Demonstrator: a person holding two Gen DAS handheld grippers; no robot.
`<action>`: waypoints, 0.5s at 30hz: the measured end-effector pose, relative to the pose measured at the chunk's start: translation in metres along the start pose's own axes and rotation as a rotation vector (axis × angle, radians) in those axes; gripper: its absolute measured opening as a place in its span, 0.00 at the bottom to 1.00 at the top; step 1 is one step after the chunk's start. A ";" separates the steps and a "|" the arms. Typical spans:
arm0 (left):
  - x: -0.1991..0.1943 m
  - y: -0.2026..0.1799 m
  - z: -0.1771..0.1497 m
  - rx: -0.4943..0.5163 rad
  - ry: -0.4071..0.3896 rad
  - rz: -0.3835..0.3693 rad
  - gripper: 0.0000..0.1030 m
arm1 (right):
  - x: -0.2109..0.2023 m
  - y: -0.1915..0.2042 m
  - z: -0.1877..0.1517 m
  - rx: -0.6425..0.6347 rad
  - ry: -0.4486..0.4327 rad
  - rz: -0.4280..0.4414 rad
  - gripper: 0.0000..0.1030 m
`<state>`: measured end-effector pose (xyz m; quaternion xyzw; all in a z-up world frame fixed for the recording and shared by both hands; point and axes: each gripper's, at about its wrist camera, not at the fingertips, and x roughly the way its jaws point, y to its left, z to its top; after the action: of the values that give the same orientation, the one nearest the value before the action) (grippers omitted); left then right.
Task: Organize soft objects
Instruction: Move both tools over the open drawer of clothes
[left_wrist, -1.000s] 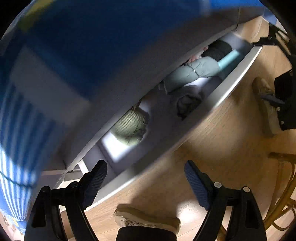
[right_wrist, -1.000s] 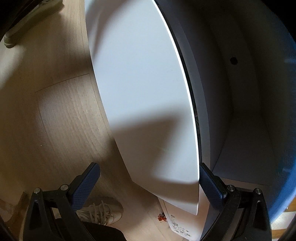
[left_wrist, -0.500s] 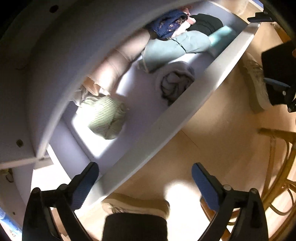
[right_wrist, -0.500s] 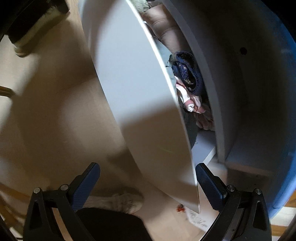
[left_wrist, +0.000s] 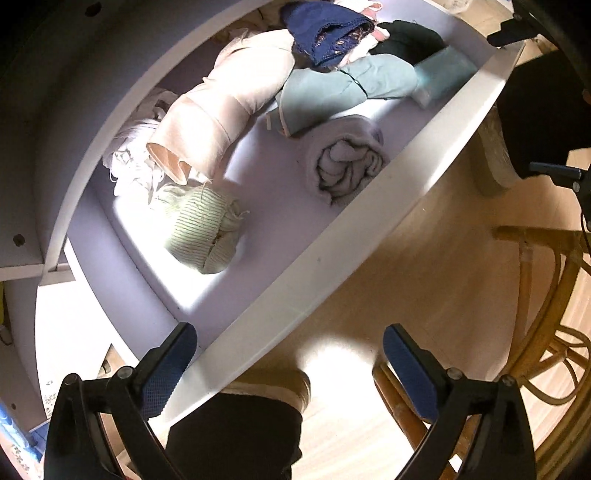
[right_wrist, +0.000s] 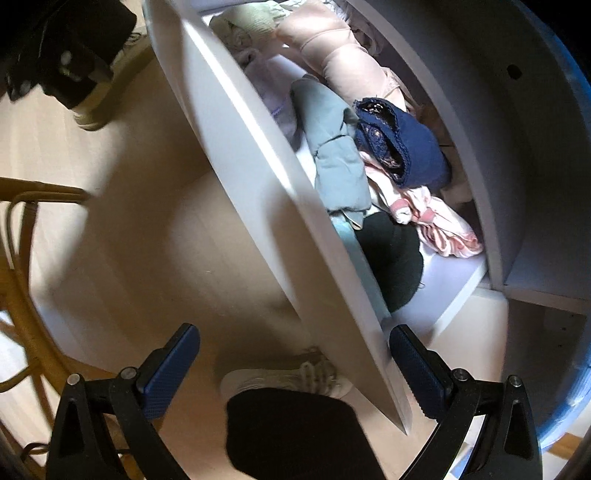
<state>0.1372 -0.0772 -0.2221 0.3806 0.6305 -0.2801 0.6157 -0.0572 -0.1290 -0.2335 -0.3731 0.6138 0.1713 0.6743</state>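
A white drawer (left_wrist: 369, 229) stands pulled out, full of soft clothes. In the left wrist view it holds a pale green knit hat (left_wrist: 199, 229), a rolled grey cloth (left_wrist: 343, 162), a beige garment (left_wrist: 229, 107), teal garments (left_wrist: 332, 88), a navy lace piece (left_wrist: 325, 33) and a black item (left_wrist: 410, 37). My left gripper (left_wrist: 288, 365) is open and empty, straddling the drawer's front panel. In the right wrist view the drawer front (right_wrist: 280, 206) runs between my open right gripper's (right_wrist: 291, 365) fingers; the teal garment (right_wrist: 332, 147), navy piece (right_wrist: 402, 147), pink cloth (right_wrist: 439, 225) and black item (right_wrist: 391, 258) lie inside.
A rattan chair (left_wrist: 546, 314) stands on the wooden floor right of the drawer; it also shows in the right wrist view (right_wrist: 22, 266). The person's shoe (right_wrist: 288, 376) and dark trouser leg are below the grippers. The cabinet frame (right_wrist: 524, 147) surrounds the drawer.
The drawer has slid out from nearly shut to wide open, uncovering the clothes inside. Both grippers have stayed open at its front panel.
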 end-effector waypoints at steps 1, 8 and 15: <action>-0.004 0.004 0.002 -0.013 -0.006 -0.016 0.98 | -0.002 0.001 0.000 0.010 -0.011 0.024 1.00; -0.084 0.045 0.008 -0.249 -0.223 -0.245 0.92 | -0.060 -0.052 0.001 0.353 -0.215 0.227 1.00; -0.084 0.099 0.018 -0.607 -0.221 -0.157 0.92 | -0.032 -0.116 -0.014 0.866 -0.155 0.281 1.00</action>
<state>0.2245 -0.0487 -0.1289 0.0974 0.6422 -0.1659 0.7420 0.0069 -0.2086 -0.1688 0.0437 0.6213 0.0166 0.7822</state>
